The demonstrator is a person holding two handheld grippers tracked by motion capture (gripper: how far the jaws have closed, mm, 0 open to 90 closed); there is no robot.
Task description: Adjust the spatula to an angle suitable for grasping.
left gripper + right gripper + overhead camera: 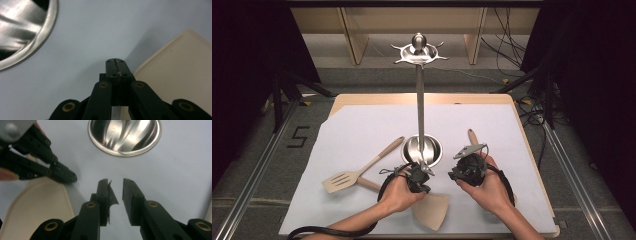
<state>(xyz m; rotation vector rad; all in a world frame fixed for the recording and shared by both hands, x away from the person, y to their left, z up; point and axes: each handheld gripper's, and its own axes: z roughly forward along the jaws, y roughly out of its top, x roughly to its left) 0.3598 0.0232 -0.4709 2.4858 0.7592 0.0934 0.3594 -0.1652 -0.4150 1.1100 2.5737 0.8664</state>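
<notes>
While we look down from the high view, both hands sit at the near edge of the surface [362,130], which is covered by a pale sheet.

Left tongs: the left tongs [116,61] have their jaws pressed together with nothing between them; their tips hover just over the sheet, beside the flat wooden spatula blade [180,75].

Right tongs: the right tongs [115,181] stand narrowly parted, gripping nothing; a torn flap of pad lining hangs off one jaw.

Utensil stand: a steel utensil stand [420,100] rises upright from a round dished base [432,150], with a hooked crown at its top; we see the base just beyond both tongs.

Slotted spatula: a wooden slotted spatula [343,180] lies on the sheet left of the base, its handle angled toward the base.

Flat spatula: its blade [432,210] lies near the front edge between our two hands.

Third handle: a wooden handle [473,136] pokes out beyond the right hand [487,187]; what it belongs to we cannot tell.

Left hand: the left hand [399,192] holds its gripper just before the base.
</notes>
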